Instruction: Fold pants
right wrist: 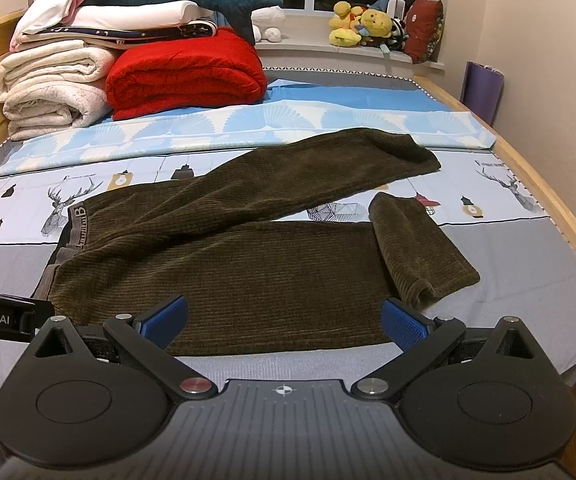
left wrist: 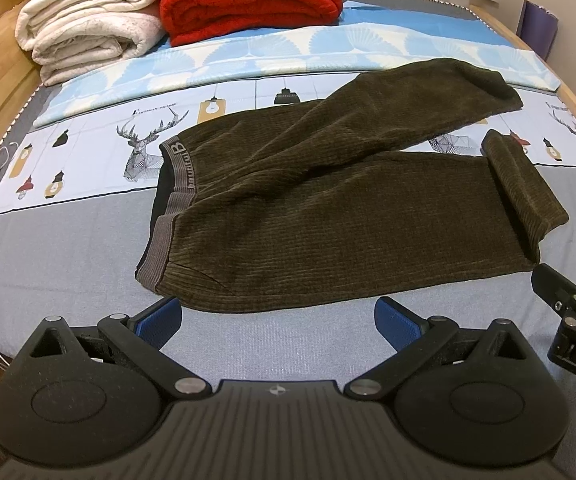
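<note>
Ahead of both wide-open, empty grippers, left gripper [left wrist: 278, 322] and right gripper [right wrist: 284, 322], brown pants [right wrist: 248, 256] lie spread on the bed [right wrist: 528, 264], near hem apparently just beyond fingertips, bare sheet alongside.

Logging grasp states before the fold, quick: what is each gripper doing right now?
Left gripper: open, holding nothing.
Right gripper: open, holding nothing, above the brown corduroy pants.

Bed [right wrist: 528, 272], brown pants [right wrist: 248, 264], folded blankets [right wrist: 184, 76]
</note>
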The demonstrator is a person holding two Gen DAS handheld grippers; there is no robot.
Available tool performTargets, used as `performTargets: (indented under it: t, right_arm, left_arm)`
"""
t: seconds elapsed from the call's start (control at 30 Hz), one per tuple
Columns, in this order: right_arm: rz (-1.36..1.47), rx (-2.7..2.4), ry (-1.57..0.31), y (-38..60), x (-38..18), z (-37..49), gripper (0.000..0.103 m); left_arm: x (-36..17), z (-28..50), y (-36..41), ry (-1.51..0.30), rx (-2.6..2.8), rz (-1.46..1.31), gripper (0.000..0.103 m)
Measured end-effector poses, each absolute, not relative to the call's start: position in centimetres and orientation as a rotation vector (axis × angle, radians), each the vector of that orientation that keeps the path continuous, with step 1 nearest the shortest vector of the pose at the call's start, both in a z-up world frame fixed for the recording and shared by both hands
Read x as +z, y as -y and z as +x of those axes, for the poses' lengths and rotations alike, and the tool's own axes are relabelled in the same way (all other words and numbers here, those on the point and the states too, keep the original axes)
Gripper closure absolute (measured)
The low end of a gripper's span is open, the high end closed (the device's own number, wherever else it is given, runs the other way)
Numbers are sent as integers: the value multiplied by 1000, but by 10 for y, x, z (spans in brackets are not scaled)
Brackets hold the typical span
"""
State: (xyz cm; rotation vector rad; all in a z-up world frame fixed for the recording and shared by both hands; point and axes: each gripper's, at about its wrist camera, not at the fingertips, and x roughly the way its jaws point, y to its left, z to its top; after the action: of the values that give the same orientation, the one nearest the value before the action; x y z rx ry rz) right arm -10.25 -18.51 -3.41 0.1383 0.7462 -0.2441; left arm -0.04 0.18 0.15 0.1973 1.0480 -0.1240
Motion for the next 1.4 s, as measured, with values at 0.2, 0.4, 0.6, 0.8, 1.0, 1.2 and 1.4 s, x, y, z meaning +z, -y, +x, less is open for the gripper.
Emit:
performTargets:
  t: [0.2, 0.4, 0.6, 0.8, 1.0, 1.2, 1.4]
  right_arm:
    - [137, -248, -758, 187, -37, -100, 1]
    - [171, -255, -800, 201, -34, -92, 1]
    - [203, -274, -824, 218, -31, -74, 1]
    - [207, -286, -863, 230, -33, -51, 1]
    - [184, -322, -881, 237, -38, -34, 1]
    - [174, -314, -900, 234, -45, -22, 1]
    - [155, -287, -906, 226, -47, -16, 1]
  left_arm:
    - [2, 6, -4, -1084, -130, 182, 0]
    - [38, 14, -16, -1177, -202, 84, 0]
    - [109, 22, -29, -1118, -246, 26, 0]
    - [157, 48, -40, -1032, -236, -72, 0]
    - [173, 65, -38, -1002, -283, -124, 0]
    - [166, 73, -42, -991, -272, -146, 0]
    - [158, 90, -53, -988, -241, -154, 0]
